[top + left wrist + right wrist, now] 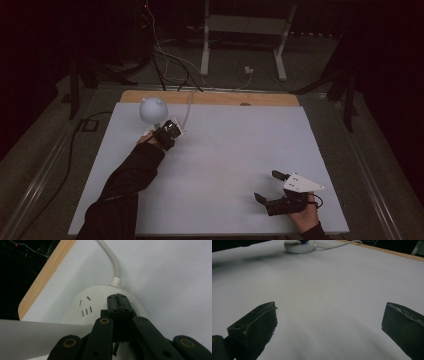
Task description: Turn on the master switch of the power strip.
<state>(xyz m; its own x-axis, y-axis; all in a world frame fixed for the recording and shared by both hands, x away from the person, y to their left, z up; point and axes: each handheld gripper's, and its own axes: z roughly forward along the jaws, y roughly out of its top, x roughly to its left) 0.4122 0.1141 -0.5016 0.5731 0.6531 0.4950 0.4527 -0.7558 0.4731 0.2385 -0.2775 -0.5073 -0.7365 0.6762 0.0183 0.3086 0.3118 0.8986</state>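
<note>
Near the table's far wooden edge (210, 98), our left gripper (117, 301), jaws pressed together, tops the socket hub (82, 303); right gripper (272, 186) spread wide over bare sheet.

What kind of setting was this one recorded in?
Probably a lab or workshop recording bay: a white-covered table in a dark room, loose cables on the floor behind it, and a bare metal stand beyond.

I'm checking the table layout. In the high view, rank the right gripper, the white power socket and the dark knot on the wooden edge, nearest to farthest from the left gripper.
1. White power socket: right at the left gripper.
2. Dark knot: on the far wooden edge, to the right.
3. Right gripper: near right corner.
</note>
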